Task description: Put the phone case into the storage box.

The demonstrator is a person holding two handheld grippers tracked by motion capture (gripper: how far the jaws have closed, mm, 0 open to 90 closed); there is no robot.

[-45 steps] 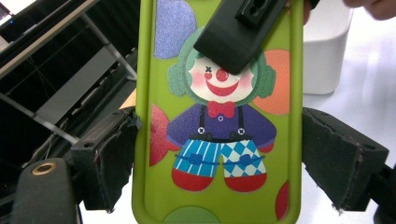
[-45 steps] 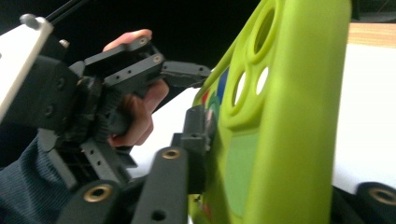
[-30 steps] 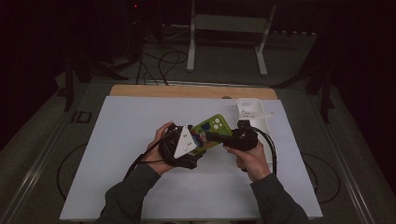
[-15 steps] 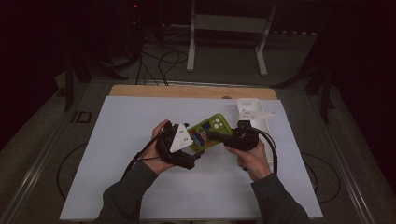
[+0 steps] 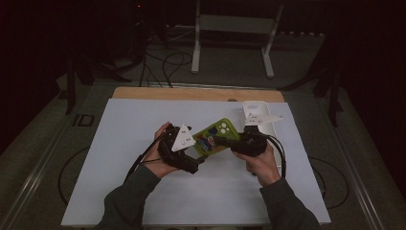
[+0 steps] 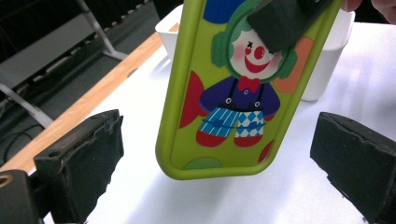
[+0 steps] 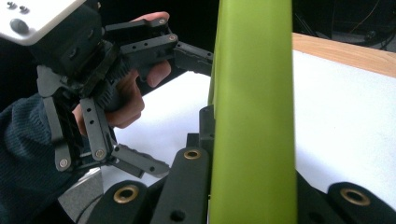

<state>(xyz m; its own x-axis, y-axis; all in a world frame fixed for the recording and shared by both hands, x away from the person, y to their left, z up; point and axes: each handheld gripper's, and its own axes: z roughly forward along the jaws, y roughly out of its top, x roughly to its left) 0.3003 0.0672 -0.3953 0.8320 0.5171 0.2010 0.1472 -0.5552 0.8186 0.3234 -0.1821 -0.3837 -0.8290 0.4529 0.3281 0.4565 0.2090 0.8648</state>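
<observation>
Tongs: two, around one phone case point(image 5: 216, 137).

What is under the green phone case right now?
Under the green phone case lies bare white table sheet; the case hangs clear of it, held in the right gripper. Behind it stands a white bin, whose inside cannot be seen.

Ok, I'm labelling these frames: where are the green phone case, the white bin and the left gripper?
green phone case point(image 6: 224, 116): left gripper view, on the clown's printed body.
white bin point(image 5: 268, 128): high view, on its right-hand rim.
left gripper point(image 5: 197, 160): high view, midway between its open fingers, by the case's lower end.
</observation>
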